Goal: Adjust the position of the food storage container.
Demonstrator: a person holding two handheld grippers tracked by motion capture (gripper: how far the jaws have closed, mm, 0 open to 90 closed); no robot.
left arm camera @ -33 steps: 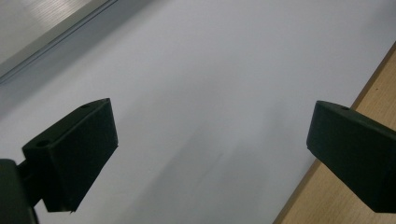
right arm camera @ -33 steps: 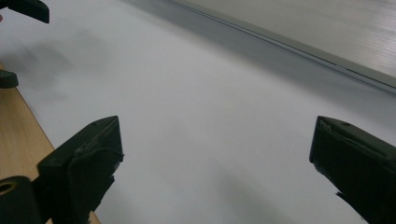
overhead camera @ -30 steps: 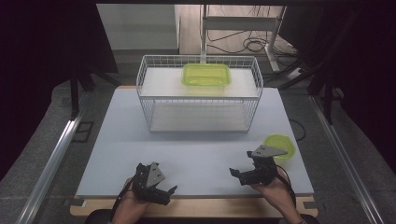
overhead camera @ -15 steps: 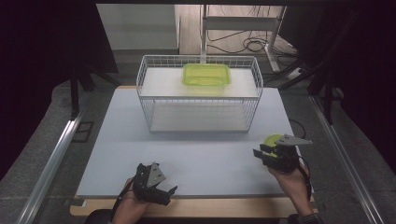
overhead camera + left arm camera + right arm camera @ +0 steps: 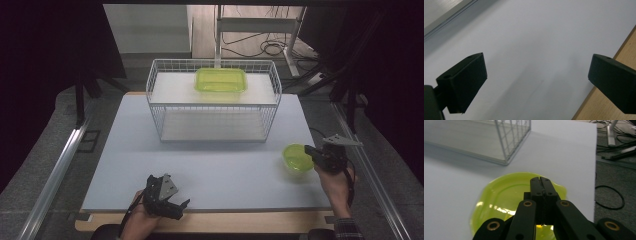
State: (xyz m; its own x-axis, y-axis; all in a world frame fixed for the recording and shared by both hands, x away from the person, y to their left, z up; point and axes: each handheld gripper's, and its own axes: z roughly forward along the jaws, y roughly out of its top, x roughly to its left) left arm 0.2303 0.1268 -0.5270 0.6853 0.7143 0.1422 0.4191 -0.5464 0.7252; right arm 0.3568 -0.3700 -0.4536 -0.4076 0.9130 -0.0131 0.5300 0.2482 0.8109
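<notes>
High view: right gripper (image 5: 311,152) at the table's (image 5: 210,170) right edge, touching the round green bowl (image 5: 296,157); left gripper (image 5: 175,207) parked near the front edge. Left gripper view: jaws spread wide over bare table. Right gripper view: jaws just closed, pressed together over the bowl's near rim; rim between them, cannot tell.
</notes>
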